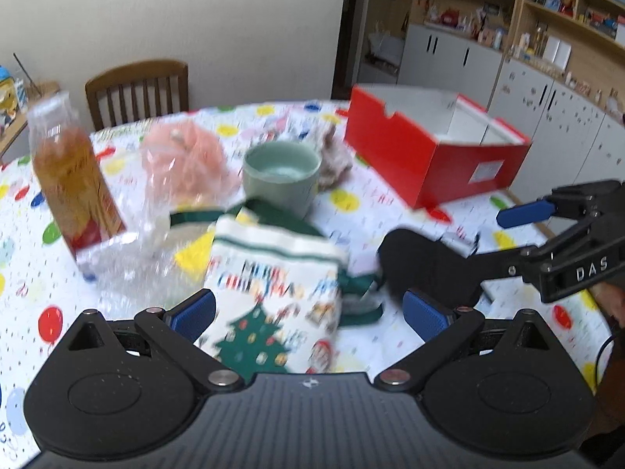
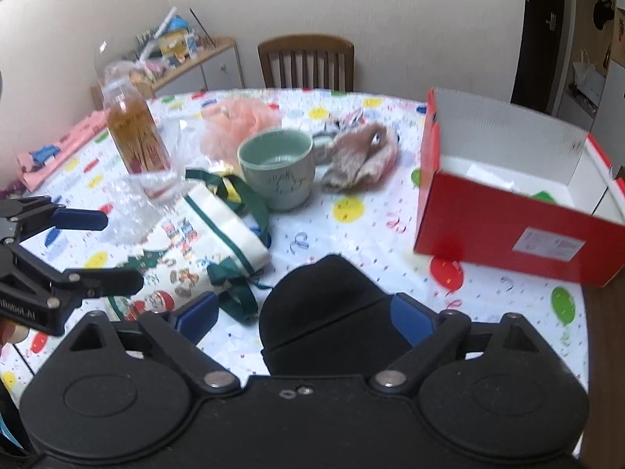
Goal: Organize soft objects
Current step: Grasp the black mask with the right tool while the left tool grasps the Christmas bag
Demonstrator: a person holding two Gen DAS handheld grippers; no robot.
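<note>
Left wrist view: the left hand-held gripper (image 1: 308, 314) is held spread above the Christmas bag (image 1: 273, 289) on the desk (image 1: 410, 211), apparently for a pickup; motion blur obscures the print. Right wrist view: the right hand-held gripper (image 2: 304, 314) is spread around the black beanie (image 2: 328, 312), untouched, its near edge hidden; the red box (image 2: 508, 230) stands open, probably as the destination.

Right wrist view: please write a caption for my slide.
Open right gripper above a black beanie, beside a red box.
</note>
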